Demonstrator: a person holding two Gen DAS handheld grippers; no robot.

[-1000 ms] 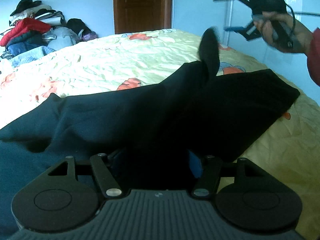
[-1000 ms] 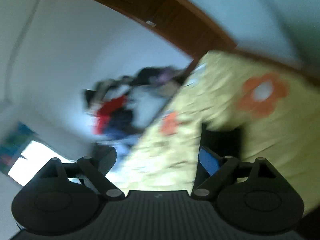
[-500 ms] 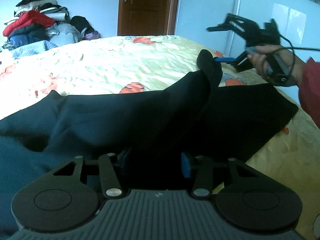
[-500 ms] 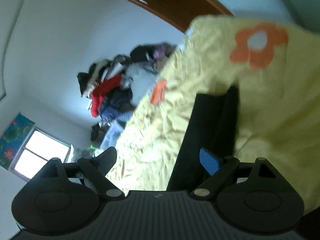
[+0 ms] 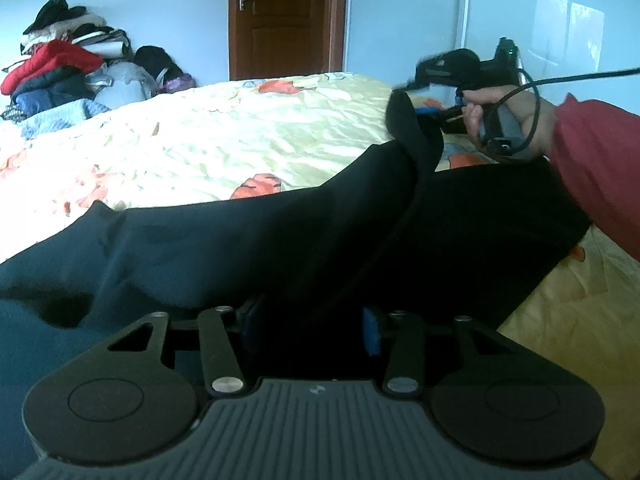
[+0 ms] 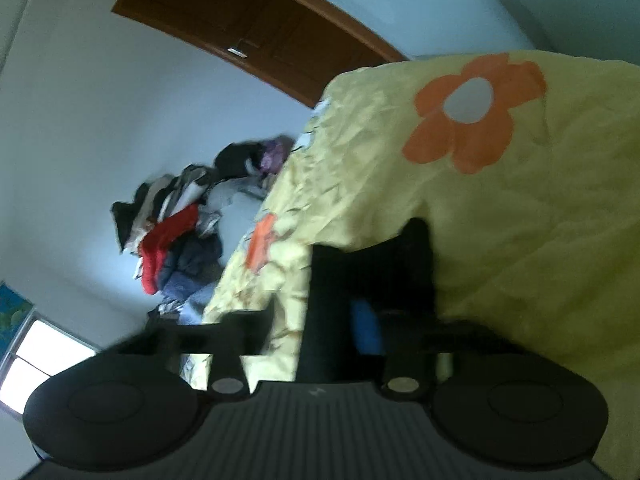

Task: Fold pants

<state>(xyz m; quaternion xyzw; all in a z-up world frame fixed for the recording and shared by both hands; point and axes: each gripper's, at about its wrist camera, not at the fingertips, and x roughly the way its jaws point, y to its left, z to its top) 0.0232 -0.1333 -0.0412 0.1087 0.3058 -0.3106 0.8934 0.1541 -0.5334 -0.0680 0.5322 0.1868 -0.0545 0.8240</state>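
left claw (image 5: 310, 330): closing, black pants (image 5: 280, 240) bunched between pads | right claw (image 6: 340, 320): closing, raised pants fold pinched above bed (image 6: 520, 240)

Dark pants (image 5: 248, 248) lie across the yellow flowered bedspread (image 5: 224, 136), with cloth between the closing jaws of the left gripper (image 5: 310, 330). At upper right a hand (image 5: 516, 120) in a red sleeve (image 5: 600, 160) holds the right gripper (image 5: 424, 100), closing on a raised fold of the pants.

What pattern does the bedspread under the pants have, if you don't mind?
The bedspread is pale yellow with orange flowers, clearest in the right wrist view.
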